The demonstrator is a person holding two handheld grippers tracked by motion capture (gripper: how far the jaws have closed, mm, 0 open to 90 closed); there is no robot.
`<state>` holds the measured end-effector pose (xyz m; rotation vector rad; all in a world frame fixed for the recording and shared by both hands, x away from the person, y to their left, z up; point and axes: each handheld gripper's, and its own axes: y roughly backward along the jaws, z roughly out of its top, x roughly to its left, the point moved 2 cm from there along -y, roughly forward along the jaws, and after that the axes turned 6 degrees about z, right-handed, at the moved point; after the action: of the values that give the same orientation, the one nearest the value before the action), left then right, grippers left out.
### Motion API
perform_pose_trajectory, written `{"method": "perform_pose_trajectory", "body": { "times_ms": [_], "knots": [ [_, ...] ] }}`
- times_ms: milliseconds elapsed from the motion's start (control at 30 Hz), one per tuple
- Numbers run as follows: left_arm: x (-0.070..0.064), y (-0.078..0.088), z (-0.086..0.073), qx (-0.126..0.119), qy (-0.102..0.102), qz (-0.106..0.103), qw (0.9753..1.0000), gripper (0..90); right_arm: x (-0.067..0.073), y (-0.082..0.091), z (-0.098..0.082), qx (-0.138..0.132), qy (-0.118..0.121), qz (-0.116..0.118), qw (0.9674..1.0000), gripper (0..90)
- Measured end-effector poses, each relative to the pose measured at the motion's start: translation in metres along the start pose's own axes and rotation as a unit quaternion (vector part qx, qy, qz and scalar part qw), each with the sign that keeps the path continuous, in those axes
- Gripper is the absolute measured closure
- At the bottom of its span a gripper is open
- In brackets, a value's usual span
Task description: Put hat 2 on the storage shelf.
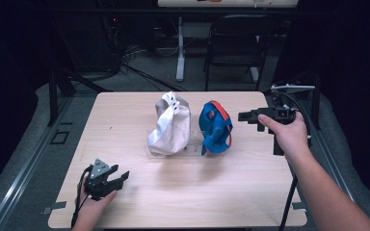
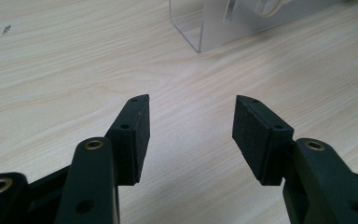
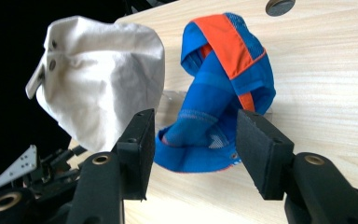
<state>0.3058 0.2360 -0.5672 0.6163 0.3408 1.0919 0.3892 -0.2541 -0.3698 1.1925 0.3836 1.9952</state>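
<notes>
A white fabric cap [image 1: 169, 126] [image 3: 102, 84] and a blue cap with an orange band [image 1: 215, 127] [image 3: 223, 93] stand side by side on a clear plastic stand [image 1: 192, 145] [image 2: 200, 28] in the middle of the wooden table [image 1: 183, 192]. My right gripper [image 1: 250, 120] [image 3: 193, 116] hovers just right of the blue cap and points at it. Its jaws are open, apart from the cap, with nothing between the pads. My left gripper [image 1: 121, 179] [image 2: 191, 100] sits low at the table's front left, open and empty, aimed toward the stand.
A black chair [image 1: 236, 43] and a white table leg [image 1: 179, 48] stand on the floor behind the table, with cables nearby. A round grommet [image 3: 279, 5] sits in the tabletop beyond the blue cap. Bare wood lies in front of the stand.
</notes>
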Motion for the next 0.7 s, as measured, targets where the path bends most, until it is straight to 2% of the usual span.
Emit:
{"method": "perform_pose_trajectory", "body": {
  "times_ms": [300,567,700],
  "knots": [
    [0.0,-0.001,0.0,0.0,0.002,-0.003,1.0,47.3,-0.007,0.002,-0.026,0.003,0.02,0.009,0.9997,47.0],
    [-0.001,-0.001,-0.001,0.0,0.003,-0.004,1.0,47.3,-0.009,0.004,-0.053,-0.001,0.055,0.013,0.9984,48.4],
    [-0.001,-0.002,-0.001,0.001,0.004,-0.004,1.0,47.3,-0.013,-0.001,-0.073,-0.004,0.076,0.013,0.997,51.3]
  ]
}}
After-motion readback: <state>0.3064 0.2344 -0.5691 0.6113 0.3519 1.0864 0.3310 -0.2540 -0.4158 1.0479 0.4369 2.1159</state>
